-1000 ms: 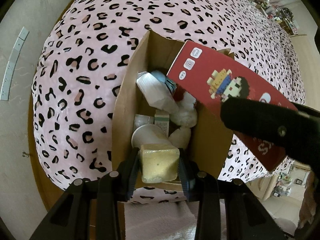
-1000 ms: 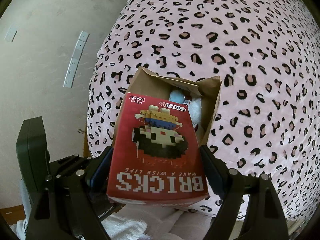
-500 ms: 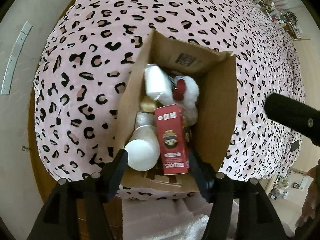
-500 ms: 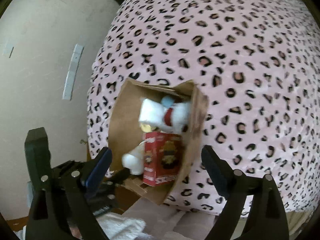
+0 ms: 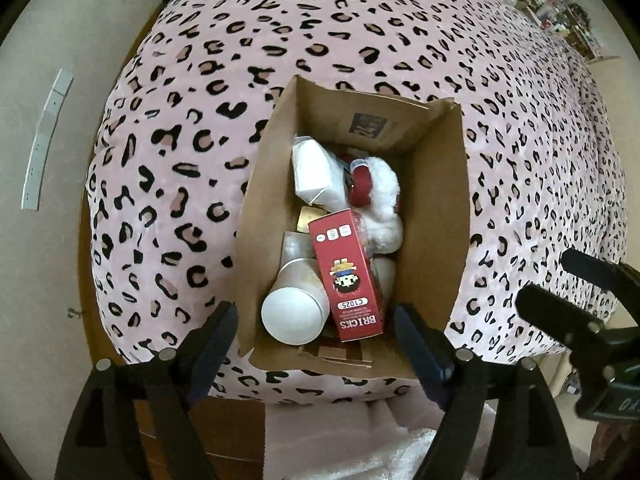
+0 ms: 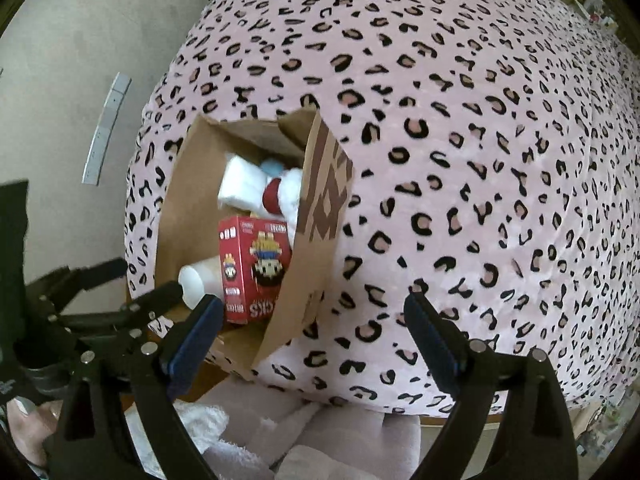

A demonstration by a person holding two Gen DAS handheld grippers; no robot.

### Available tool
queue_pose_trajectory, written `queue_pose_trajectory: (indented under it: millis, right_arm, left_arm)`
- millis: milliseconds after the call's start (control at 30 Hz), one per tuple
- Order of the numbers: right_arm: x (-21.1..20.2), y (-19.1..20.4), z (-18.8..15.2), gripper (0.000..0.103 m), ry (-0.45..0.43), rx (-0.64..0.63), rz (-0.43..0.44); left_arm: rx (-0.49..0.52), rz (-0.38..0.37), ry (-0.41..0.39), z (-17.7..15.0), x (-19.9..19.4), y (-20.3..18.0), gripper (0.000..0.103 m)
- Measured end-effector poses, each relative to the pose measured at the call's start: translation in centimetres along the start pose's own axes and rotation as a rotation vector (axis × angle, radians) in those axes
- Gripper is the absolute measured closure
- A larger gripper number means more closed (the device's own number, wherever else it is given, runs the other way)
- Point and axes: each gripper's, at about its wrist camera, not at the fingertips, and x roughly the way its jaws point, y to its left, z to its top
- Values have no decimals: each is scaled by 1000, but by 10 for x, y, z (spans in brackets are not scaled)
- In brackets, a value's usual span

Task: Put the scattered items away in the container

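Note:
A brown paper bag stands open on the pink leopard-print bed; it also shows in the right wrist view. Inside lie a red BRICKS box, also seen in the right wrist view, a white cup, a white packet and a white and red plush toy. My left gripper is open and empty above the bag's near edge. My right gripper is open and empty, to the right of the bag; it also appears in the left wrist view.
The leopard-print bed cover fills most of both views. A beige wall with a white strip stands at the left. A white towel and pink cloth lie below the bed's near edge. Cluttered shelves sit at the far right.
My left gripper let go of the yellow block and my right gripper let go of the red BRICKS box; the box now lies in the bag. Both grippers opened and drew back.

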Motion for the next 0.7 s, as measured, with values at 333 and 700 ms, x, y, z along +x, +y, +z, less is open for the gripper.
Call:
queue_pose_trajectory:
  millis: [333, 700]
  right_arm:
    - [-3, 2, -9, 10, -4, -15, -28]
    - [0, 3, -14, 10, 8, -13, -24]
  left_arm:
    - [77, 9, -10, -2, -1, -18, 20]
    - [101, 29, -12, -5, -2, -23, 20]
